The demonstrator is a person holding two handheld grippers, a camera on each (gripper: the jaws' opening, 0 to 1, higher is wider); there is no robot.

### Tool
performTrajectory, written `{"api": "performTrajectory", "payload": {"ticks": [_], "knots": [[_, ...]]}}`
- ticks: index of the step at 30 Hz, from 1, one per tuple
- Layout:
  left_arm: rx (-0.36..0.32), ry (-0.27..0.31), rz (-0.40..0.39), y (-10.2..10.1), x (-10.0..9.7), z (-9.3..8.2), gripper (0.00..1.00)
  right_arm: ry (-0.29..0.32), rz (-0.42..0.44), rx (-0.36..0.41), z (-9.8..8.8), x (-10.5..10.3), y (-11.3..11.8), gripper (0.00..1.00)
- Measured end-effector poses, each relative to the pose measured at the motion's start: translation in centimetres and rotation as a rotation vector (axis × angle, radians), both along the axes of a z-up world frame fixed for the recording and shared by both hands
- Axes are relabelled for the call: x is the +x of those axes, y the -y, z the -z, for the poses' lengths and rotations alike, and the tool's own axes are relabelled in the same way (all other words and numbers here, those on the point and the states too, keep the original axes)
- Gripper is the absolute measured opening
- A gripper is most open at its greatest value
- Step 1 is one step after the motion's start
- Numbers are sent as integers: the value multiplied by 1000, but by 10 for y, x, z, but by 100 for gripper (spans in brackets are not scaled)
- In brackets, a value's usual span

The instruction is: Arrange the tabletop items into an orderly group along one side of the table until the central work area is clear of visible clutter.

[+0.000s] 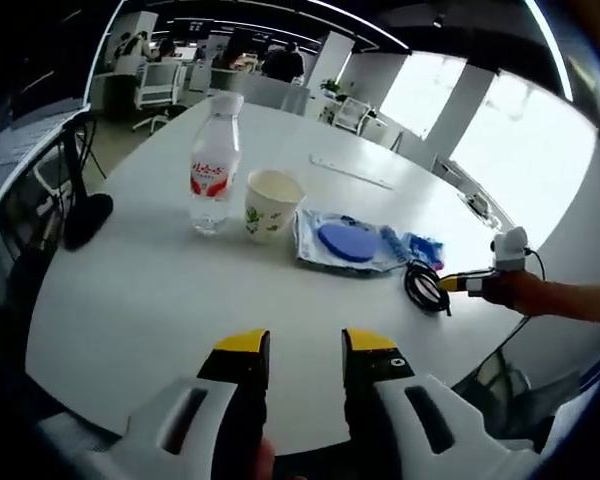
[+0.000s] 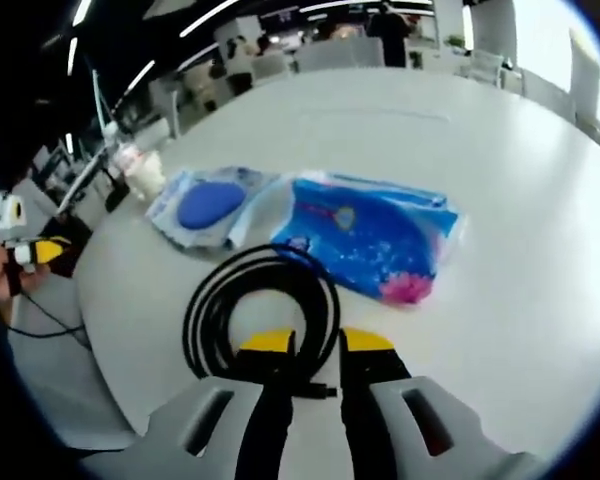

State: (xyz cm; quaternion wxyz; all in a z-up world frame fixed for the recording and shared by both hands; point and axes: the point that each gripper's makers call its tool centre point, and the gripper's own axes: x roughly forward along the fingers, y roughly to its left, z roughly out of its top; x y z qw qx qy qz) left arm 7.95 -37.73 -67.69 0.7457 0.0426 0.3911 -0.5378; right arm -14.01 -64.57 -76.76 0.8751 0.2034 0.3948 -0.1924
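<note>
Daylight floods in from the windows (image 1: pixel 500 130) at the upper right of the left gripper view, blown out to white. The white table (image 1: pixel 160 290) reflects it softly with faint shadows. Ceiling strip lights streak the dark upper frame. Both views bend strongly at the edges and blur slightly there.

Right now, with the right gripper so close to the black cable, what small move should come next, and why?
Probably close the right gripper on the coiled black cable. Its jaws stand apart with a loop of the coil passing between them, so a grip looks ready. The cable lies loose near the table edge, apart from the bottle and paper cup, which already stand together.
</note>
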Motion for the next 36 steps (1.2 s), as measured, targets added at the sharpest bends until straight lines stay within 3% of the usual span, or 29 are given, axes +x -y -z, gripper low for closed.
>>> {"api": "performTrajectory", "payload": {"ticks": [9, 26, 34, 36], "knots": [[-7, -7, 2, -2, -7, -2, 27, 1, -18, -6, -1, 6, -5, 7], [-14, -20, -9, -4, -8, -2, 27, 13, -72, 18, 0, 18, -27, 6], [-17, -28, -16, -5, -7, -2, 27, 98, -26, 34, -18, 14, -17, 17], [-20, -30, -18, -6, -7, -4, 27, 176, 11, 18, -31, 13, -6, 18]]}}
